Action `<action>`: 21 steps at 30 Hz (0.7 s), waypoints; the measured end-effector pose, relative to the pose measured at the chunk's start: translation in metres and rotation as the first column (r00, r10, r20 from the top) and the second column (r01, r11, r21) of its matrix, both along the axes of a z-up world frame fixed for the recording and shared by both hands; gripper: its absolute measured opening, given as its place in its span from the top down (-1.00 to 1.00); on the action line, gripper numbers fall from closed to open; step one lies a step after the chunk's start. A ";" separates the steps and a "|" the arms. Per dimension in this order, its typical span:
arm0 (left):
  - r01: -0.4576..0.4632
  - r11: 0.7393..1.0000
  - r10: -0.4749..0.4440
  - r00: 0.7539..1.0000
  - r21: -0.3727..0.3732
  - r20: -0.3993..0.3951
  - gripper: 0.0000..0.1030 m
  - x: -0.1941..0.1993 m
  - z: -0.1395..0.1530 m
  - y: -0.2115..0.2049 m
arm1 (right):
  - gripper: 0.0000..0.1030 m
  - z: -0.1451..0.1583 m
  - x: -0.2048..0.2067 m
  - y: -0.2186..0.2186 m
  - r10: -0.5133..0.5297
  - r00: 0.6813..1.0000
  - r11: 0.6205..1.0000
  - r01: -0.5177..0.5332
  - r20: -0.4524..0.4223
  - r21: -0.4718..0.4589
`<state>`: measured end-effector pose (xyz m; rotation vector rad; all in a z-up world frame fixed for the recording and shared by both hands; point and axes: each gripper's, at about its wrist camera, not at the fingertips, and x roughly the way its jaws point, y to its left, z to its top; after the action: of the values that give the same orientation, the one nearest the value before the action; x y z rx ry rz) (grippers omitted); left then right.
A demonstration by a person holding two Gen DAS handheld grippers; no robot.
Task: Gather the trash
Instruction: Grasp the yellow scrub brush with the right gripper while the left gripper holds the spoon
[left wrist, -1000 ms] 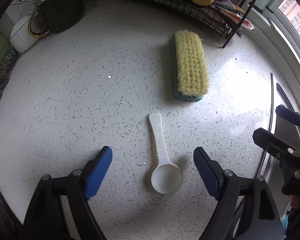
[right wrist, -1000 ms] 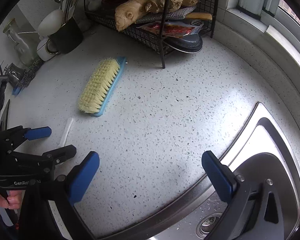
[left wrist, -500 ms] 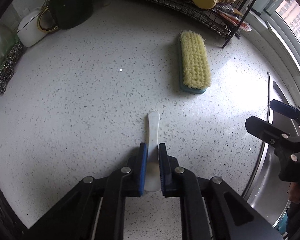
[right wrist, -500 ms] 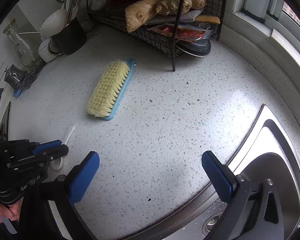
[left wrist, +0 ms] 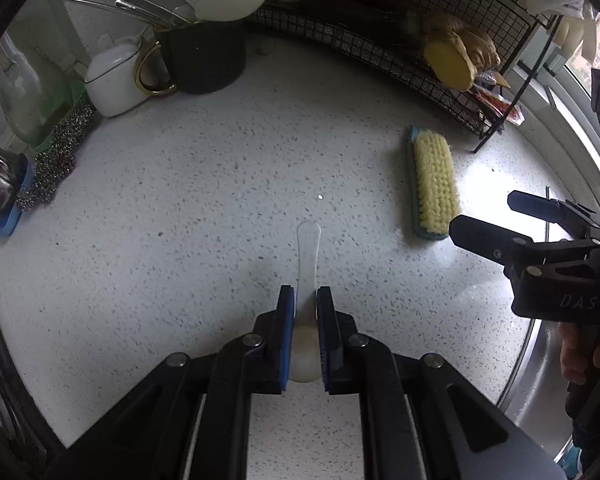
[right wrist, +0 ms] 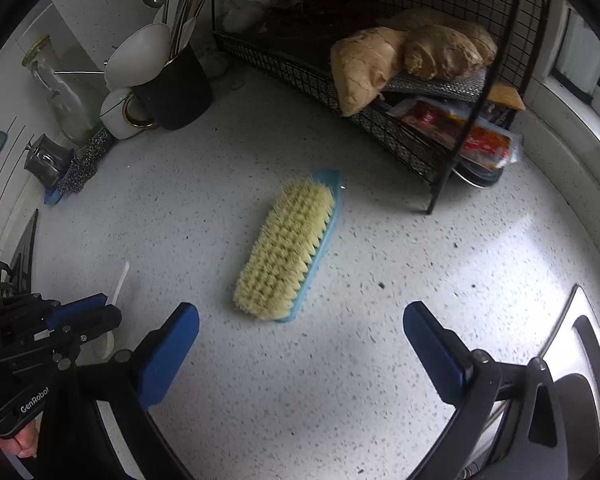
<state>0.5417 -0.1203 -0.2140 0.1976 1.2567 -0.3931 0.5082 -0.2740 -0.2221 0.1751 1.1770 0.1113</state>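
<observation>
A white plastic spoon (left wrist: 308, 256) is held in my left gripper (left wrist: 305, 300), which is shut on its bowl end; the handle points away, lifted a little above the speckled white counter (left wrist: 180, 220). The spoon's handle (right wrist: 120, 284) also shows in the right wrist view, sticking out of the left gripper (right wrist: 96, 308) at the far left. My right gripper (right wrist: 300, 328) is open and empty, hovering above the counter just in front of a scrub brush (right wrist: 288, 248). It appears in the left wrist view (left wrist: 496, 220) at the right.
The yellow-bristled, blue-backed scrub brush (left wrist: 434, 184) lies right of centre. A black wire rack (right wrist: 380, 92) with ginger and packets stands at the back. A black utensil cup (left wrist: 204, 56), white jar (left wrist: 114, 80) and steel scourers (left wrist: 56, 164) stand back left. The sink (right wrist: 580, 364) is at right.
My left gripper closed on the spoon's bowl and lifted it off the counter, pulling back. My right gripper moved forward over the counter toward the brush, still open.
</observation>
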 end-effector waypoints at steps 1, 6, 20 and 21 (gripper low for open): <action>-0.006 1.000 0.006 1.000 0.000 0.001 0.81 0.007 0.000 0.000 | -0.99 -0.002 0.004 0.003 0.004 1.000 1.000 -0.004 -0.001 0.000; -0.021 1.000 0.021 1.000 -0.015 0.005 0.81 0.022 -0.002 0.004 | -0.78 -0.014 0.020 0.015 0.036 0.999 0.999 -0.036 -0.010 0.000; -0.032 0.999 0.032 0.999 -0.017 -0.020 0.81 0.024 -0.014 0.006 | 0.23 -0.026 0.032 0.048 0.122 0.993 0.990 -0.121 0.010 -0.072; -0.032 0.999 0.032 0.999 -0.021 -0.019 0.81 0.022 -0.013 0.009 | 0.24 -0.026 0.028 0.050 0.125 0.992 0.989 -0.124 0.013 -0.076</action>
<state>0.5633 -0.1110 -0.2267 0.1558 1.2717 -0.3814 0.5366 -0.2238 -0.2477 0.0344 1.1724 0.1780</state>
